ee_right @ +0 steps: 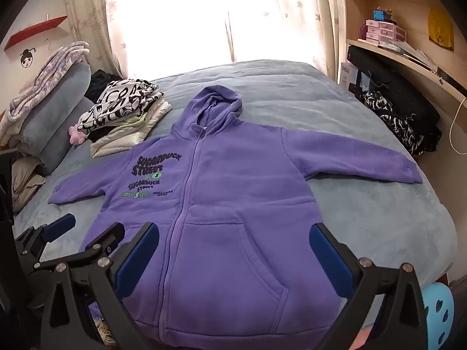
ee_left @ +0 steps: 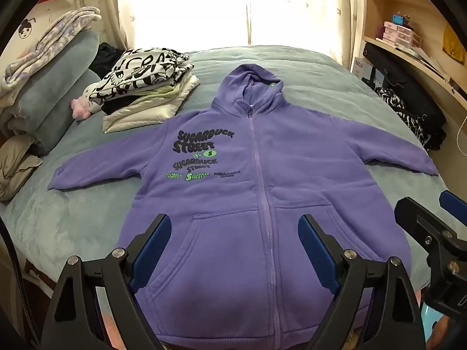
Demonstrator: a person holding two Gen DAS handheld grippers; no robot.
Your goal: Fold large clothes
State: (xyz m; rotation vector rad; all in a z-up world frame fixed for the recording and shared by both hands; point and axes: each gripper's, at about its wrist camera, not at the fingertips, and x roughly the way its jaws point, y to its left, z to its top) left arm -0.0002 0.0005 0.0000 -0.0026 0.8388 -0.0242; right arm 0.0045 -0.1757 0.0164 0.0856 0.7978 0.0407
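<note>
— Purple fleece, that's most of both views: a purple zip-up fleece hoodie (ee_left: 256,175) with dark and green lettering on one chest panel, lying front-up and flat on the grey-blue plush bedspread (ee_left: 87,218), zipped shut, hood toward the window, both sleeves spread out to the sides.

— And the grippers?

— The left gripper (ee_left: 235,252) has its blue-padded black fingers spread wide, hanging over the hoodie's lower half near the hem and pockets, holding nothing. The right gripper (ee_right: 235,258) is the same: fingers parted, above the hem end, empty. Whether either one touches the fabric I cannot tell.

— Do they see each other?

— Yes. The right one shows at the right edge of the left wrist view, the left one at the lower left of the right wrist view, side by side.

— What else is on the bed?

— A stack of folded clothes (ee_left: 146,93), a black-and-white printed piece on top of pale cream ones, just beyond the hoodie's printed-side sleeve. Past it, grey-blue pillows (ee_left: 58,87) with a lilac-patterned blanket (ee_left: 49,46) draped over them. On the other side, a curved wooden shelf unit (ee_right: 408,58) beside the bed, and sheer curtains (ee_right: 262,14) over the bright window.
</note>
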